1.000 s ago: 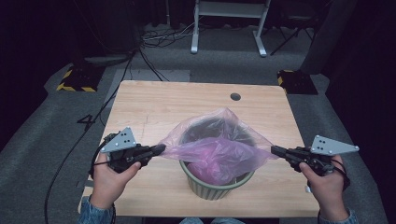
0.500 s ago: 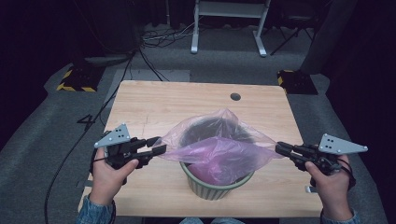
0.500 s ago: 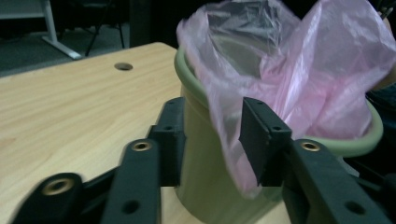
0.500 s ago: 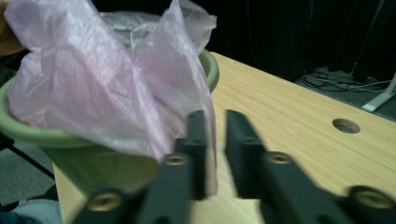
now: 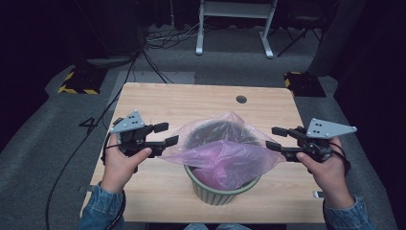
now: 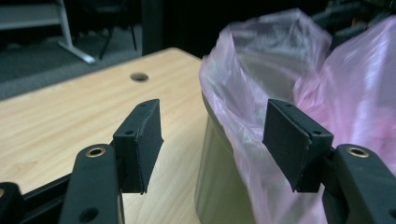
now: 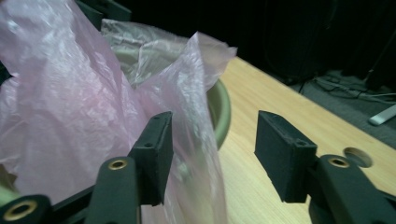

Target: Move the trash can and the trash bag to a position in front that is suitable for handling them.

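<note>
Bag (image 5: 225,155) draped over bin (image 5: 221,190) at worktop (image 5: 191,103) front-centre, pink film loose over the rim. Left claw (image 5: 165,134) and right claw (image 5: 274,138) both just opened wide, nothing pinched; film beside the pads, not clamped. Risk: unheld liner likely to slump into the bin or slide off the rim, since not tucked down. Risk: film snagging a pad on pull-back, dragging the liner askew. No brands, labels or legible writing seen.

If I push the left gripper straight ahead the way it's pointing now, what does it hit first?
Most likely the pink bag draped over the green bin. The left gripper, jaws just opened with nothing pressed between them, points at that side, though depth is hard to judge.
</note>
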The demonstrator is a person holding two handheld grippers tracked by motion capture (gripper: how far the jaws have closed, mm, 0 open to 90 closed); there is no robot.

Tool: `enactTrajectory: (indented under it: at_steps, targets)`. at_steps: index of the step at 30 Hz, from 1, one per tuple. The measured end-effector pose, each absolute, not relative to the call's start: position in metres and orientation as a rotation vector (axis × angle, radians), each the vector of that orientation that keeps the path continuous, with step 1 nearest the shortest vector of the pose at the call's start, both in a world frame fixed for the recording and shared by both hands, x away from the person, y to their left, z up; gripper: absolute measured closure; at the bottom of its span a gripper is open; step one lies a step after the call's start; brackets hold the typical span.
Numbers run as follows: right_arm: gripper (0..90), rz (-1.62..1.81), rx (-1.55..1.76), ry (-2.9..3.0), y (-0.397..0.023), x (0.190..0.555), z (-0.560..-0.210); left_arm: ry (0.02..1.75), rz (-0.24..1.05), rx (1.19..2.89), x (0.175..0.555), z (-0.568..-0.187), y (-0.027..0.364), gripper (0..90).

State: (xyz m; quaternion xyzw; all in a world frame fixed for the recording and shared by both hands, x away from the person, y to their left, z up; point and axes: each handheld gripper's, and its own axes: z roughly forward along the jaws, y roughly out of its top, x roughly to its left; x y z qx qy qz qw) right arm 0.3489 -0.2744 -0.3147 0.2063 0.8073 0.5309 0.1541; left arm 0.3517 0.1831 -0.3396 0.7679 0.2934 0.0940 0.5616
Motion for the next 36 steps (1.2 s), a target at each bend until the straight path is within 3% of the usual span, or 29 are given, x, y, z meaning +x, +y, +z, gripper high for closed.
enactTrajectory:
  at_steps: [1,4,6,7,11,15,24,36]
  targets:
    - [49.6,1.520,0.589,2.330,-0.270,0.351,-0.316,0.684,0.202,1.820,0.353,-0.341,0.179,38.8]
    - [66.4,1.517,0.556,2.383,-0.261,0.353,-0.320,0.655,0.172,1.826,0.356,-0.343,0.172,48.9]
    - [78.3,1.503,0.542,2.393,-0.258,0.354,-0.320,0.635,0.199,1.837,0.358,-0.342,0.169,59.3]
    - [82.5,1.490,0.532,2.392,-0.257,0.354,-0.319,0.628,0.210,1.847,0.358,-0.342,0.168,69.1]
    - [88.9,1.477,0.535,2.374,-0.258,0.359,-0.318,0.661,0.299,1.853,0.361,-0.340,0.169,88.1]
    - [89.8,1.476,0.597,2.352,-0.266,0.369,-0.322,0.750,0.384,1.860,0.368,-0.348,0.178,90.0]
    - [90.0,1.438,0.713,2.390,-0.276,0.386,-0.350,0.817,0.271,1.902,0.373,-0.370,0.184,90.0]
    - [90.0,1.348,0.786,2.417,-0.284,0.390,-0.372,0.877,0.234,1.970,0.369,-0.392,0.179,90.0]
